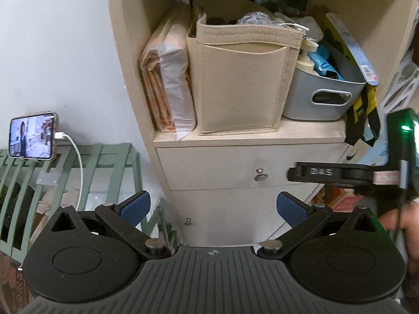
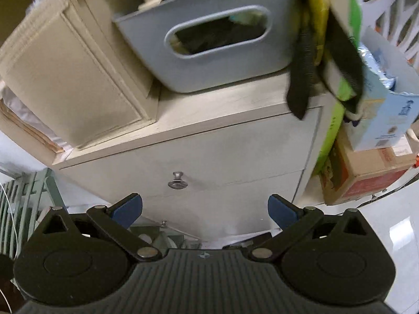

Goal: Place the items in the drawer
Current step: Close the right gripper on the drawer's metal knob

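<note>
Left gripper [image 1: 213, 208] sits low centre of its own view, blue-padded fingers spread wide, nothing between them. Right gripper [image 2: 205, 210] is likewise spread and empty in its view; from the left wrist camera it shows side-on at the right edge [image 1: 337, 174], black, with a green light glowing behind it.

Top drawer [image 1: 251, 166] is shut: pale wood-grain front, matte, with a small round metal knob [image 1: 260, 174]. In the right wrist view the knob [image 2: 177, 180] lies just above and left of the gap between the fingers, not touched. A second drawer front [image 1: 230, 214] lies below, its knob [image 1: 187, 221] tiny and dim.

On the shelf above the drawers: a beige felt organiser [image 1: 238, 78] with a stitched front pocket, a stack of paper and plastic packets [image 1: 167, 86] at its left, and a grey plastic bin [image 1: 322, 91] with an oval handle slot at its right (contents jumbled, a pump bottle and blue pack legible at most). Black straps [image 2: 301, 78] hang over the cabinet's right corner, blurred.

Left of frame, a phone [image 1: 32, 138] with a white cable rests on a green slatted rack [image 1: 65, 183] against a plain white wall. Cartons [image 2: 366, 162] are stacked at the right in the right wrist view, partly cut off. Glossy white floor tile [image 2: 392, 235] shows at lower right.
</note>
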Motion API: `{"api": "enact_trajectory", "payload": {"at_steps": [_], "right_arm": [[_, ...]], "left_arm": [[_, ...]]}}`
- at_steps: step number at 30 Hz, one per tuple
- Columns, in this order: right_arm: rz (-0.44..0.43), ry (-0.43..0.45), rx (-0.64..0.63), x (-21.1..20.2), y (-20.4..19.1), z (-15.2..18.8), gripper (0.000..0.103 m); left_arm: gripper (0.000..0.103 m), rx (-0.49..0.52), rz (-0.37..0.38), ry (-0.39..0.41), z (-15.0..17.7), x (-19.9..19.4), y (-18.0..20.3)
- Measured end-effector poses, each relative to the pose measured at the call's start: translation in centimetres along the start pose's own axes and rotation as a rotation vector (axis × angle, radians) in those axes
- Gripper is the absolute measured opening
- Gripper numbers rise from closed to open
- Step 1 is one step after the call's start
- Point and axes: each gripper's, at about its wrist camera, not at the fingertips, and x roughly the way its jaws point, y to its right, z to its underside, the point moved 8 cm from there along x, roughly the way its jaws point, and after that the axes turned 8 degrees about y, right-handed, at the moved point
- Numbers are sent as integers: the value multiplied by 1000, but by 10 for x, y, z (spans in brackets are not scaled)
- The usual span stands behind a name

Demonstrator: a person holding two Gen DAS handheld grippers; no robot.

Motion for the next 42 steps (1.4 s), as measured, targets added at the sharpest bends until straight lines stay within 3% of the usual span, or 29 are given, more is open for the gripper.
{"api": "enact_trajectory", "payload": {"at_steps": [9,17,22,27,29,33,42], "right_arm": [[45,-62,-43,34,-1,-10,103],[5,-130,5,59,-6,-14,102],[-7,-176,22,78,-13,-12,84],[-9,-245,46,97,-17,-7,38],[-19,-261,79,103,-17,-7,27],[-32,-266,130,109,-18,-12,30],[11,-301,103,124,-19,-15,31]], "left_arm": [[103,-31,55,27,-2,3,-4],[103,-12,47,28,0,9,-4],[103,-10,64,2,4,13,1],[103,-1,52,22,4,10,2],[103,-5,45,22,5,10,1],[103,-14,28,14,6,11,-2],[103,-42,1,1,9,15,-10]]}}
